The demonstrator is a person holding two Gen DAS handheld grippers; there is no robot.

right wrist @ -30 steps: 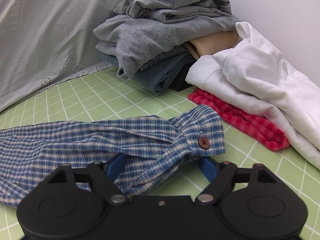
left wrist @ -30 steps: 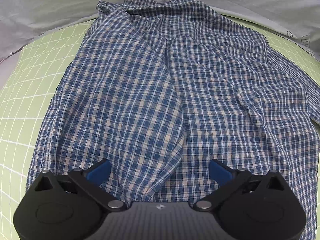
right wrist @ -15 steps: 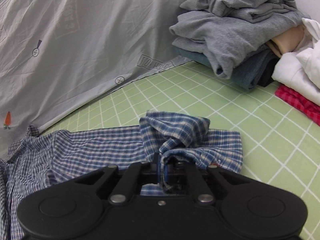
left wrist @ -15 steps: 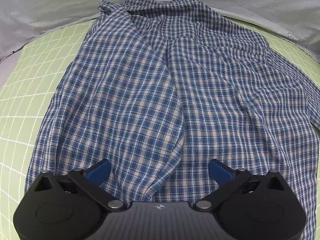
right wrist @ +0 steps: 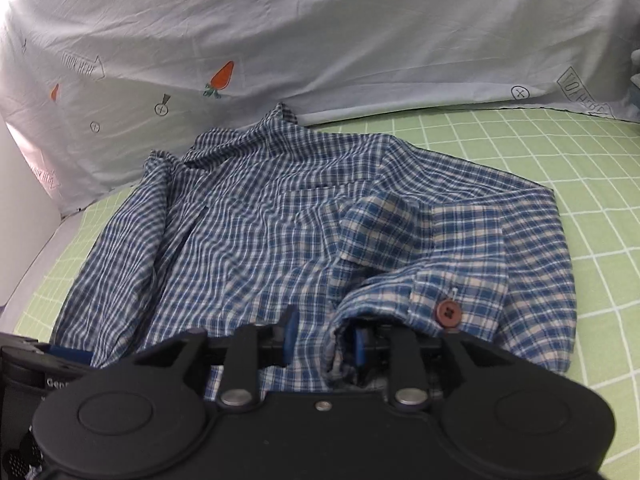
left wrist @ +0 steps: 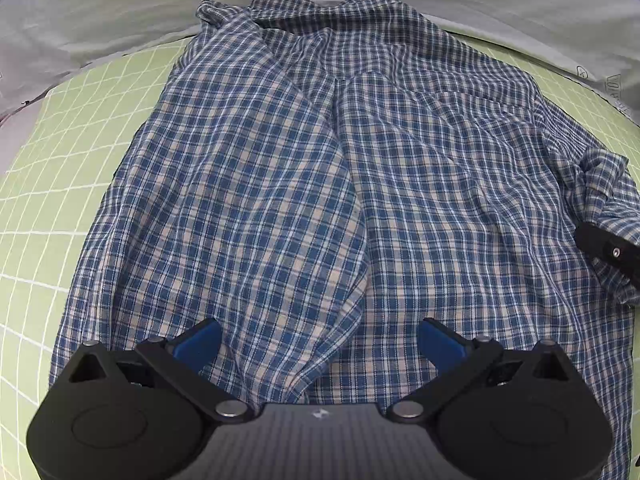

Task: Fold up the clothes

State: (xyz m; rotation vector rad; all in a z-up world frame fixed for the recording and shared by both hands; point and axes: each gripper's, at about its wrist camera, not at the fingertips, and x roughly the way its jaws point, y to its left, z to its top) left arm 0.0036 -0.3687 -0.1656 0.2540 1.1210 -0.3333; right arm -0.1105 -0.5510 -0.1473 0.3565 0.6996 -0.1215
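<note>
1. Left wrist view: green mat [left wrist: 60, 184] w/ white grid lines covers the surface; a pale grey sheet [left wrist: 132, 12] w/ small printed marks rises along the far edge.
2. Right wrist view: same sheet [right wrist: 320, 32] shows orange carrot prints; white wall strip [right wrist: 16, 216] at far left.
3. Blue checked shirt [left wrist: 304, 184] lies spread on the mat, collar toward the sheet.
4. Left gripper [left wrist: 320, 340] hovers over the shirt hem, jaws spread wide, nothing between them.
5. Right gripper [right wrist: 324, 340]: jaws clenched on the sleeve cuff [right wrist: 460, 280], which is folded over the shirt body; brown button [right wrist: 448, 313] just beside the jaws.
6. No containers seen.
</note>
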